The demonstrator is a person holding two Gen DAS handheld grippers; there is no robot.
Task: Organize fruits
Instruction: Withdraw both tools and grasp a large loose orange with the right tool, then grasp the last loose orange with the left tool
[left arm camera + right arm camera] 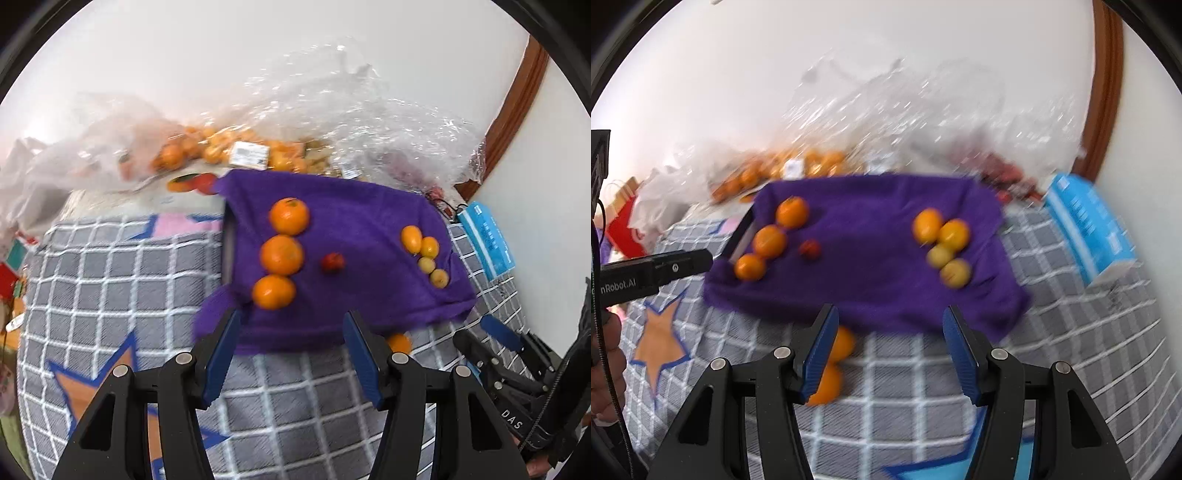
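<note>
Behind right tool (888,347), oranges (833,363) half-hidden, seemingly two

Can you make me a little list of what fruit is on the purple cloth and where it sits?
cloth: purple cloth on a checked cover
left side: three oranges in a row
middle: one small red fruit
right side: four small yellow fruits, clustered
off the cloth: orange fruit at its near edge
left hand-held gripper: open, empty
right hand-held gripper: open, empty

three oranges (281,254) in a column ahead-left of the left gripper (291,349), small red fruit (332,262) beside them, four yellow fruits (425,254) clustered ahead-right
</note>
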